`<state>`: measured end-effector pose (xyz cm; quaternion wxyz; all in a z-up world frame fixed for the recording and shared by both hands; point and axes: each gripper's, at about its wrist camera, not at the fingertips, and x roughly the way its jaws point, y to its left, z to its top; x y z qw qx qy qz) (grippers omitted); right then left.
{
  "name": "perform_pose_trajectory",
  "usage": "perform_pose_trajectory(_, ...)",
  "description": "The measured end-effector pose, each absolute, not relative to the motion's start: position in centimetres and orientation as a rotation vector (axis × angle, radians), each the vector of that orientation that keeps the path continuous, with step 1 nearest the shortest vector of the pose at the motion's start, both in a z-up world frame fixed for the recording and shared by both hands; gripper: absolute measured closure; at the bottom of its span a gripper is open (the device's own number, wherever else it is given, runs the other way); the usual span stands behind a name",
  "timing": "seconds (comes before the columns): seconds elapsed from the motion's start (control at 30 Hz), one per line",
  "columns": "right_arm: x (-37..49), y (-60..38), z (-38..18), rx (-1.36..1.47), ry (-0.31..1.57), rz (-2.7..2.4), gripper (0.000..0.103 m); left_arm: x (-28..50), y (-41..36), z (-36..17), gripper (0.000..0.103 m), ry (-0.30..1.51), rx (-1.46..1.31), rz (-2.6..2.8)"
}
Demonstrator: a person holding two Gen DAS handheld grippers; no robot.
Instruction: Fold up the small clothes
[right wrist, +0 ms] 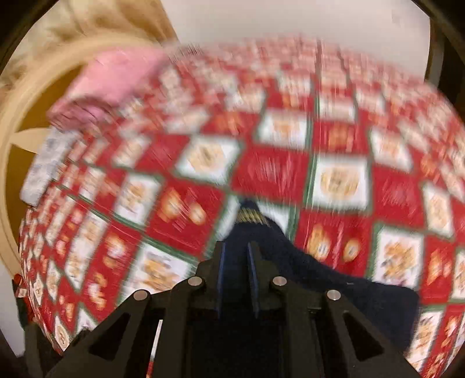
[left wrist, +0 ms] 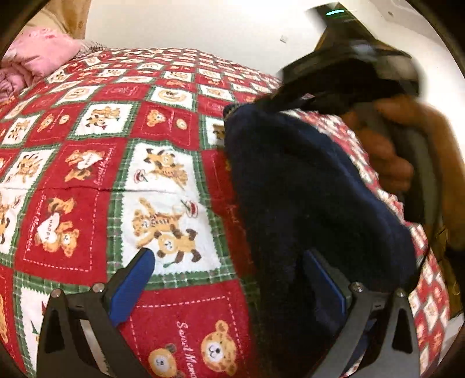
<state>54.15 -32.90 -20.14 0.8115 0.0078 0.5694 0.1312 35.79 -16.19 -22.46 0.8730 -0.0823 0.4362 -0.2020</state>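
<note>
A dark navy garment [left wrist: 305,189] is lifted above a red, white and green bear-print quilt [left wrist: 122,162]. In the left wrist view my left gripper [left wrist: 229,261] is open; the cloth hangs against its right finger [left wrist: 322,279], not clamped. My right gripper [left wrist: 273,104] holds the garment's upper end at top right. In the blurred right wrist view my right gripper [right wrist: 236,253] is shut on the navy garment [right wrist: 314,276], which trails down and right over the quilt [right wrist: 270,171]; a yellow-patterned band [right wrist: 250,216] shows at its far tip.
A pink bundle of cloth [left wrist: 37,55] lies at the quilt's far left corner, also in the right wrist view [right wrist: 116,78]. A tan fabric [right wrist: 87,26] hangs behind it. A white wall stands behind the bed.
</note>
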Motion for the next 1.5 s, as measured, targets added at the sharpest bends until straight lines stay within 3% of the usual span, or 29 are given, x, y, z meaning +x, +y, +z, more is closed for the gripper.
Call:
perform_pose_trajectory(0.2, 51.3, -34.9, -17.5, 0.028, 1.074, 0.286, 0.085, 35.0, -15.4, -22.2, 0.0, 0.905, -0.179, -0.446)
perform_pose_trajectory(0.23, 50.2, -36.0, -16.6, 0.023, 1.046, 0.282, 0.075, 34.9, -15.1, -22.0, 0.0, 0.907, -0.183, -0.448)
perform_pose_trajectory(0.3, 47.3, -39.7, -14.9, 0.057, 0.993, 0.28, 0.043, 34.8, -14.6, -21.5, 0.0, 0.901, -0.199, -0.439)
perform_pose_trajectory(0.4, 43.4, -46.2, -13.8, 0.133, 0.929, 0.223, 0.031, 35.0, -14.2, -20.6, 0.0, 0.884, -0.225, -0.442)
perform_pose_trajectory(0.67, 37.7, -57.6, -18.9, 0.479, 0.984, 0.165, 0.031, 37.9, -16.5, -19.3, 0.0, 0.882, -0.257, -0.465)
perform_pose_trajectory(1.1, 38.3, -56.3, -22.4, 0.678, 0.974, 0.369, 0.031, 41.8, -19.3, -22.6, 0.0, 1.028, -0.301, -0.578)
perform_pose_trajectory(1.23, 38.6, -54.4, -22.5, 0.607, 0.976, 0.391, 0.03, 42.0, -19.9, -22.6, 0.0, 1.034, -0.259, -0.606)
perform_pose_trajectory(1.33, 38.9, -53.2, -22.4, 0.54, 0.988, 0.353, 0.039, 42.0, -20.4, -22.4, 0.0, 1.01, -0.192, -0.603)
perform_pose_trajectory(1.37, 39.0, -53.0, -22.5, 0.536, 0.992, 0.35, 0.051, 41.8, -20.7, -22.4, 0.0, 1.0, -0.177, -0.599)
perform_pose_trajectory(1.4, 39.0, -52.9, -22.6, 0.54, 0.991, 0.34, 0.055, 41.9, -20.9, -22.4, 0.0, 0.994, -0.17, -0.593)
perform_pose_trajectory(1.5, 38.6, -52.8, -22.8, 0.528, 0.97, 0.321, 0.059, 41.7, -21.3, -22.2, 0.0, 0.976, -0.141, -0.575)
